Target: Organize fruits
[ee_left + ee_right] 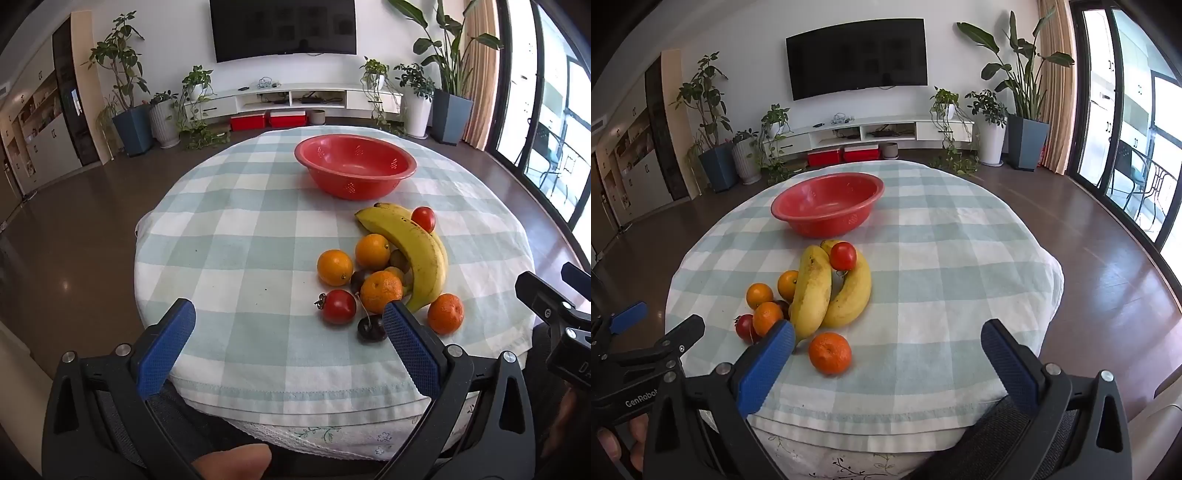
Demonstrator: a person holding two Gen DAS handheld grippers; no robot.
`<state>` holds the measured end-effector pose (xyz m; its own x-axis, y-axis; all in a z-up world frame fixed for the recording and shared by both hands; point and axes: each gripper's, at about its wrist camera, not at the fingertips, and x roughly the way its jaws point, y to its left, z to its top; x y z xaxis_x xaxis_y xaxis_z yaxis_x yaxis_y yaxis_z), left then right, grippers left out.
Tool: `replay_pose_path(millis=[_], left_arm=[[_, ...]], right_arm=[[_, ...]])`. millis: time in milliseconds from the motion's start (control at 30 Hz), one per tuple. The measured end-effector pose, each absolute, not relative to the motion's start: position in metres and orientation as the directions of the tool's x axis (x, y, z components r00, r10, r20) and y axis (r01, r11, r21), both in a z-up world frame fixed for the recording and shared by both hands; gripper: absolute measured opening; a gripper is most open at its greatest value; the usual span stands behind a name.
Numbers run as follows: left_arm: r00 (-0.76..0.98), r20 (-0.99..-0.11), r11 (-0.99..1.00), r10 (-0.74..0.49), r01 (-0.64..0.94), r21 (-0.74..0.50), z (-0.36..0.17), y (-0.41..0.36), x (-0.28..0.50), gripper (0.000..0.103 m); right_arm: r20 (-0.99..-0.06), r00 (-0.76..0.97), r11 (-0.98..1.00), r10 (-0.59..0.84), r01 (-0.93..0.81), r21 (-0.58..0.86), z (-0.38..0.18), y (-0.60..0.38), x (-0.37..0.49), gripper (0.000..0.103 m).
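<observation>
Fingers of the left gripper and right gripper stand spread wide, holding nothing, at the near edge of the checked-cloth counter. Just beyond lies the fruit pile: oranges, tomatoes, a dark cherry, two bananas. Farther back sits the empty red bowl.
</observation>
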<state>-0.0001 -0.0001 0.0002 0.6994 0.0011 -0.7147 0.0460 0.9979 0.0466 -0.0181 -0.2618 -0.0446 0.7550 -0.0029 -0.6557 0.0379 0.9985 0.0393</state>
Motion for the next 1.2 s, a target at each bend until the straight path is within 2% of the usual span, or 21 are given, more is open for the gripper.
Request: replay_pose_path(millis=[1200], left_arm=[[0.719,-0.695,0.997,0.018,0.042,0.069,0.0018,-0.0042,-0.0044,0.103]], right_arm=[[-0.658,0.753,0.998,-0.003,0.039,0.04,-0.0476,-0.2596,-0.019,0.103]])
